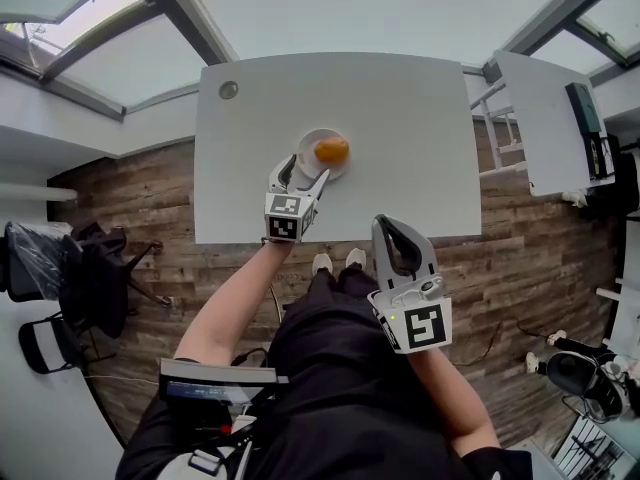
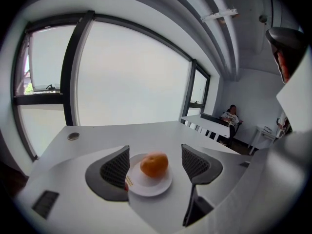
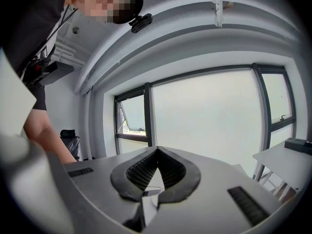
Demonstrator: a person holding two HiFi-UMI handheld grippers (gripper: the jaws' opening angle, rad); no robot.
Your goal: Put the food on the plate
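Note:
An orange round food item (image 1: 332, 151) lies on a small white plate (image 1: 309, 144) near the middle of the white table (image 1: 400, 138). My left gripper (image 1: 302, 174) is open just in front of the plate. In the left gripper view the orange food (image 2: 154, 164) rests on the plate (image 2: 155, 185) between and just beyond the two spread jaws, touching neither. My right gripper (image 1: 399, 238) is held back off the table's near edge, over the person's lap. Its jaws (image 3: 155, 161) meet at the tips with nothing between them.
A small round metal cap (image 1: 229, 90) is set in the table's far left corner. A second white table (image 1: 545, 118) with a white chair (image 1: 495, 128) stands to the right. Black office chairs (image 1: 70, 278) stand on the wooden floor at left. A seated person (image 2: 230, 117) is far off.

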